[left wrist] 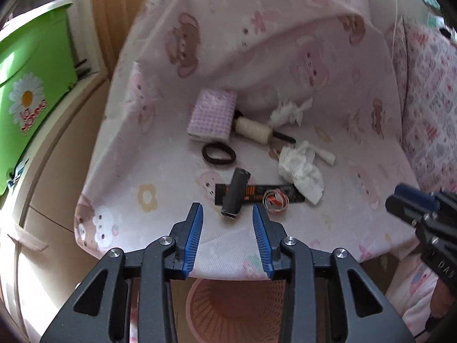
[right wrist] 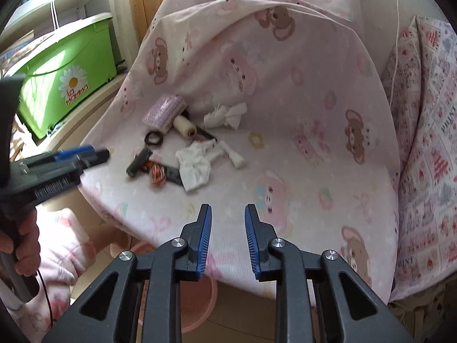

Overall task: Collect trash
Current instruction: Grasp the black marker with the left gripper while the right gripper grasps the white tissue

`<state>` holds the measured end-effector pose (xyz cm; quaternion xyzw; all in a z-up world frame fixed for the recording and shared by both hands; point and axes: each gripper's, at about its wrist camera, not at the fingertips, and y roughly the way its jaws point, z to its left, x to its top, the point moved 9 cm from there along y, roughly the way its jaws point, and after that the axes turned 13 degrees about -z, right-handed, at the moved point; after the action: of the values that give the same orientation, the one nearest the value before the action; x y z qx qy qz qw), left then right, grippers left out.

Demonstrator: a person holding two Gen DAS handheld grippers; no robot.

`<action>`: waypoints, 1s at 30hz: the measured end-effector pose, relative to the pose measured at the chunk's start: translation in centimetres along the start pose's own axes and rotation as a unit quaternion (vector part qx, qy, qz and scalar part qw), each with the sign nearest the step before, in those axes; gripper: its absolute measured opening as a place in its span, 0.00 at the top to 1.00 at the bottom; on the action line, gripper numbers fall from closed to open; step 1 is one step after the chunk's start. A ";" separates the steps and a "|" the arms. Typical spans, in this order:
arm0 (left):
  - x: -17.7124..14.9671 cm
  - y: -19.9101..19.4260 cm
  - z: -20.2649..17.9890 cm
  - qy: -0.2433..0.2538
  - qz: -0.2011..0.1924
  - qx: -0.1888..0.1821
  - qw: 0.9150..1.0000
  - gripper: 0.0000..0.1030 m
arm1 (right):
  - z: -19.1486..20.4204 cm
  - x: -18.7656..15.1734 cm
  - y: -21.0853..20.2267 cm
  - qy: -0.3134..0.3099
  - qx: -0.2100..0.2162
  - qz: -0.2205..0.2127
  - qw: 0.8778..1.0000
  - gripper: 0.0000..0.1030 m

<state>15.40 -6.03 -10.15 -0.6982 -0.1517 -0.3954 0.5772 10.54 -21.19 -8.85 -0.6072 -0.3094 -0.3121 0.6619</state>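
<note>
Nothing looks collected yet: the tissues [left wrist: 301, 175], wrapper [left wrist: 257, 194] and ribbon scrap [left wrist: 274, 200] lie mid-frame on the sheet [left wrist: 128, 171], with the basket [left wrist: 237, 308] at bottom centre below its edge. Left gripper [left wrist: 228, 217] and right gripper [right wrist: 228, 214] tilt downward short of the pile, jaws partly apart, holding nothing.

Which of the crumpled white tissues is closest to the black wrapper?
The larger crumpled tissue, overlapping the black wrapper's right end; the smaller tissue lies farther back by the thread spool.

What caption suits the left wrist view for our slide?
Left gripper, fingers parted and empty, faces crumpled tissues, a black wrapper and a dark tube on a pink sheet.
</note>
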 end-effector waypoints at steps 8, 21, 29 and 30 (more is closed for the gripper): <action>-1.6 3.3 0.8 -0.039 0.000 -0.011 0.999 0.69 | 0.1 0.1 3.9 0.009 0.012 -0.005 1.000 0.45; 0.3 2.0 -0.1 -0.021 -0.043 -0.021 0.999 0.87 | 2.1 0.9 9.6 0.089 0.077 0.028 0.993 0.59; 0.6 0.0 2.4 -0.085 -0.071 -0.018 0.994 0.88 | 3.5 0.5 11.9 0.069 0.088 0.043 0.993 0.95; 1.0 -0.1 2.5 -0.092 -0.073 -0.022 0.993 0.88 | 3.5 0.7 11.8 0.063 0.085 0.036 0.994 0.95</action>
<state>16.94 -3.92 -9.47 -0.7312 -0.2461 -0.3738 0.5148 20.19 -16.93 -15.24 -0.5384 -0.2707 -0.2984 0.7401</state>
